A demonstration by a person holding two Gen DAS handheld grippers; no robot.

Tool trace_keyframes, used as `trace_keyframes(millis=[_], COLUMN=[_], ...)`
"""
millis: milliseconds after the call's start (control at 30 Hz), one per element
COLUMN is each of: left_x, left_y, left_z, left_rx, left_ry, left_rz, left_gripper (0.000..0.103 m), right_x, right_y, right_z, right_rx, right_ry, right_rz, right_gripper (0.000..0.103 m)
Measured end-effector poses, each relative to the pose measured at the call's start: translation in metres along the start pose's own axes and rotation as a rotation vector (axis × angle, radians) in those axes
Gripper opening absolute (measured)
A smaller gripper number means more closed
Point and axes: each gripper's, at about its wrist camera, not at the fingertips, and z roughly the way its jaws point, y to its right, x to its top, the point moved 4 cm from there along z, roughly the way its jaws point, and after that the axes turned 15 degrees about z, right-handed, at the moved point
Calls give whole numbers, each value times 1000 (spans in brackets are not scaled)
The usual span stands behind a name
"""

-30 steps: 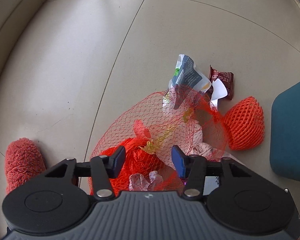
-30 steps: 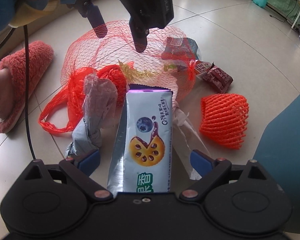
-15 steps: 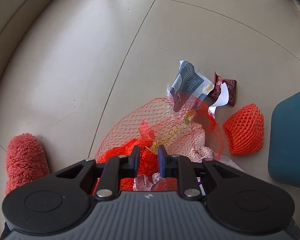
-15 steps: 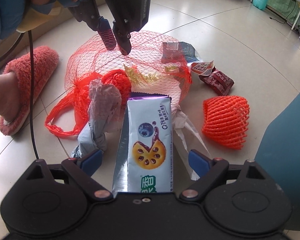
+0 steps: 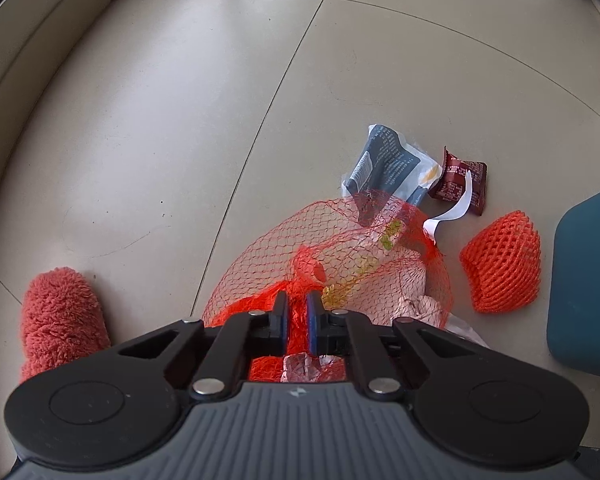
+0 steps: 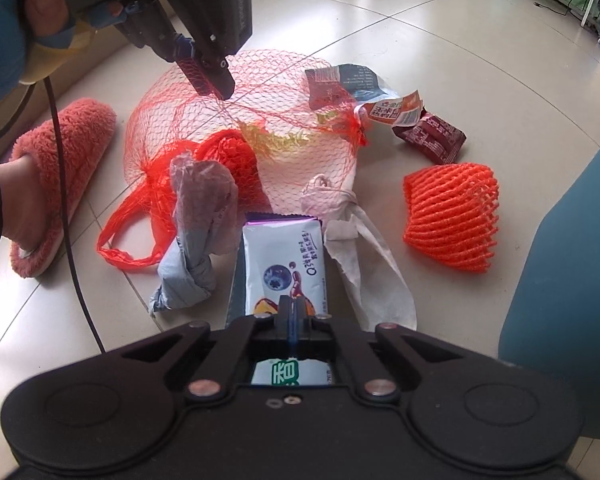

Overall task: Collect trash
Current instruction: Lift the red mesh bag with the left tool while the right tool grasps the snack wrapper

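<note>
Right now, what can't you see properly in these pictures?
- Left view: the snack wrapper; the gripper body hides it.
- Right view: the wrapper bottom edge, under the right gripper.
- Both views: what fills the net bag; mesh blurs it.
- Right view: print on the brown packet, too small.
- The blue seat, cut off by the edge.

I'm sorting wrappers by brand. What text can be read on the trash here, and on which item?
"香": big green character on the white snack wrapper, near the right tool.
Small print beside its blueberry picture: too small to read.
Dark blue packet, maroon sachet, orange-and-white wrapper: print blurred, unreadable.
</note>
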Motion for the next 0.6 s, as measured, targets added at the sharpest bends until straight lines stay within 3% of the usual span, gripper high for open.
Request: trace_keyframes(millis=[100, 167, 267, 500, 600], left_x=[0, 1, 2, 0, -2], left_y=[-2, -2, -1, -4, -6], left_z=[-7, -11, -13, 2, 6], left_rx=[0, -7, -2, -4, -3], left_ry=[9, 20, 33, 2, -6], left_rz=[-15, -18, -5, -5, -11], left_gripper=[9, 9, 9, 9, 9], right_x=[-3, -5, -9, -29, -32], right_y=[-3, -3, -2, 1, 1], right_z=[-5, -5, -3, 27, 35], right_rx=[0, 19, 36, -16, -24], right_ry=[2, -14, -47, -141, -154], right_rz=[-26, -13, 12, -5, -14], right_gripper=[4, 32, 49, 57, 53])
